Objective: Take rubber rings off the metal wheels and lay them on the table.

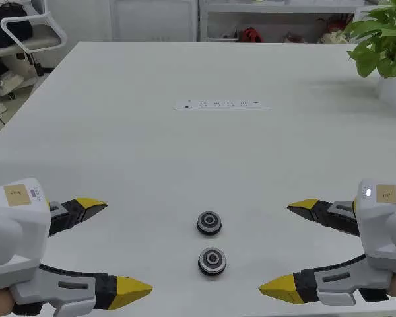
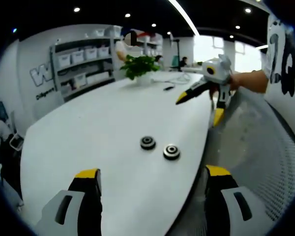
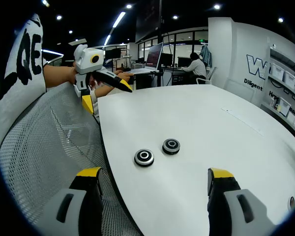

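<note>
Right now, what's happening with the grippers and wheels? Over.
Left gripper, right gripper: jaws open, empty. Two wheels on table between them, rings on. Nothing blocking.

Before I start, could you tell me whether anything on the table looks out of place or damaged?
Nothing stands out. The far wheel and near wheel lie flat and apart. The left gripper and right gripper hang open on either side, touching nothing.
</note>
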Tool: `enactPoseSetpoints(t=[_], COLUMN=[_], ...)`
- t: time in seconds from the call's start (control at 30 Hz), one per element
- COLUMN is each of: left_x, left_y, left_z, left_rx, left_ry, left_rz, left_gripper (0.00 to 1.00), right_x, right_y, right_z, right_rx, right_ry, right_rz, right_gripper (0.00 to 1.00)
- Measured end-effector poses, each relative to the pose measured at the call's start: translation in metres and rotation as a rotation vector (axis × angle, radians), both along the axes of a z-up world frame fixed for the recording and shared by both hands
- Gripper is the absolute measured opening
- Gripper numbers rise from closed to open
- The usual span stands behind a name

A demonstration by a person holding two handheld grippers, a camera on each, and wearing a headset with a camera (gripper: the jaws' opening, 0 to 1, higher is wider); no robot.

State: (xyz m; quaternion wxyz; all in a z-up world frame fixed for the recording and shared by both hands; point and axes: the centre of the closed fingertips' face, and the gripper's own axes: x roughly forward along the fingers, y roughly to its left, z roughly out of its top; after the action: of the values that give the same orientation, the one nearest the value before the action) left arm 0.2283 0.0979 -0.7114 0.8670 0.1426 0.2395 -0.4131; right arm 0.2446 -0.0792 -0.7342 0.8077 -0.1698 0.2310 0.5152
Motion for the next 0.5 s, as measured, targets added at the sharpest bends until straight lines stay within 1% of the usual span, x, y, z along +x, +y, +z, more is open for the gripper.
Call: enactPoseSetpoints(t=[0.5], left_x=[-0.0008], left_y=[0.0005], left_z=[-0.0013], left_rx=[0.005], left_ry=[0.005], left_rz=[-0.001], left_gripper=[0.87], right_x=[-0.0018], right_y=[-0.0004], right_z=[-0.0053], right_rx=[-0.016], right_ry=[0.008], right_rz=[0.006], right_gripper=[0.85])
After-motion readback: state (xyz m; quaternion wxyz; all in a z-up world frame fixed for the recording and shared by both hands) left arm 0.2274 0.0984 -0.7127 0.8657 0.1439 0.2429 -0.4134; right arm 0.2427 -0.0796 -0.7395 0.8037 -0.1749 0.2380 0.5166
